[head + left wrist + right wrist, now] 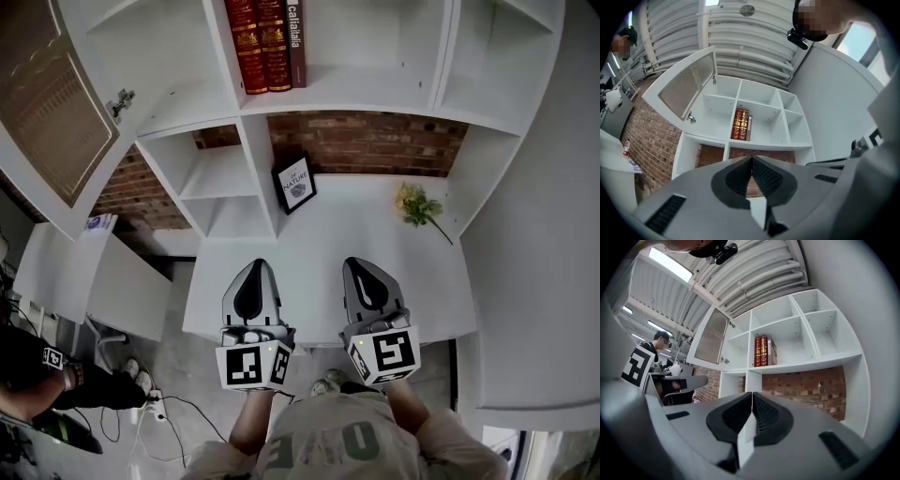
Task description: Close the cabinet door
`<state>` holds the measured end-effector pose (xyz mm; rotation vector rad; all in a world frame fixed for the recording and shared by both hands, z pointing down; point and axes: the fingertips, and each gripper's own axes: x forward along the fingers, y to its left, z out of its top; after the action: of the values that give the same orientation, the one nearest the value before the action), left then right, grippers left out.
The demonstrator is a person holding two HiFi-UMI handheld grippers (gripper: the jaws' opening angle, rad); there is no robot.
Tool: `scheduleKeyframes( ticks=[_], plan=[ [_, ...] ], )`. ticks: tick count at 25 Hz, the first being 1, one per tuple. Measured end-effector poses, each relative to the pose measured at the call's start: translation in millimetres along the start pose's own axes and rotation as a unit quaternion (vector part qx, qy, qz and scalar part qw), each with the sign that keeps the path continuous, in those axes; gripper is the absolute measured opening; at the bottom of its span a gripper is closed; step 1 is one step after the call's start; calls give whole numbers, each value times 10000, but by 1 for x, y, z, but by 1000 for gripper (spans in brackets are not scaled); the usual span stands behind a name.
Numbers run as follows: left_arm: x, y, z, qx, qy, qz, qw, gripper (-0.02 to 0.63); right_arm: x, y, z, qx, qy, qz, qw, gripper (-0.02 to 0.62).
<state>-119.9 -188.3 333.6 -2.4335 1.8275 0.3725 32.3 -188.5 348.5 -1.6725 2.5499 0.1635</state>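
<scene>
The cabinet door (52, 103) is wide open. It's at the top left corner of the white shelf unit (375, 94), swung out to the left on its hinges (120, 101), w/ the see-through panel facing out into the room. The cubby it covers looks empty, and the books (267, 42) are one cubby over to the right, so they're not in the door's way.

Below that there's a brick wall (366, 141) behind the lower shelves. A small picture frame (294, 184) and a bunch of flowers (417, 204) sit on the desk top (319, 281).

Both claws are down low over the desk, side by side and well apart from the door. The left gripper (752, 161) has its jaws pressed fully together w/ nothing between them. Same for the right gripper (751, 397): shut tight and empty. So imo the job hasn't started, and it's prob going to be a push w/ a closed tip rather than a grab.

What could go wrong, afaict:
- The door is high up and off to the side, so it's a long reach. A push that lands near the hinges gets barely any swing.
- A hard closed tip on the thin panel instead of the frame could skid off or damage the panel.
- Too hard a shove and the door slams, bounces back open and rattles the books.
- There's another person low on the left, roughly under where the door hangs, so a wide arm swing that way is risky.
</scene>
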Motion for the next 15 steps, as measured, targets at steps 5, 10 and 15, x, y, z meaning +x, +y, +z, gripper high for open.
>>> scheduleKeyframes(
  ticks=[5, 10, 15],
  plan=[
    [4, 6, 2, 12, -129, 386, 9992, 14, 19, 2, 4, -23, -134, 494, 9987, 17],
    [-1, 28, 4, 141, -116, 943, 9954, 14, 31, 5, -4, 111, -45, 918, 9957, 17],
    [-7, 58, 33, 512, -201, 1333, 9895, 14, 49, 23, -6, 342, -41, 1416, 9893, 17]
  ],
)
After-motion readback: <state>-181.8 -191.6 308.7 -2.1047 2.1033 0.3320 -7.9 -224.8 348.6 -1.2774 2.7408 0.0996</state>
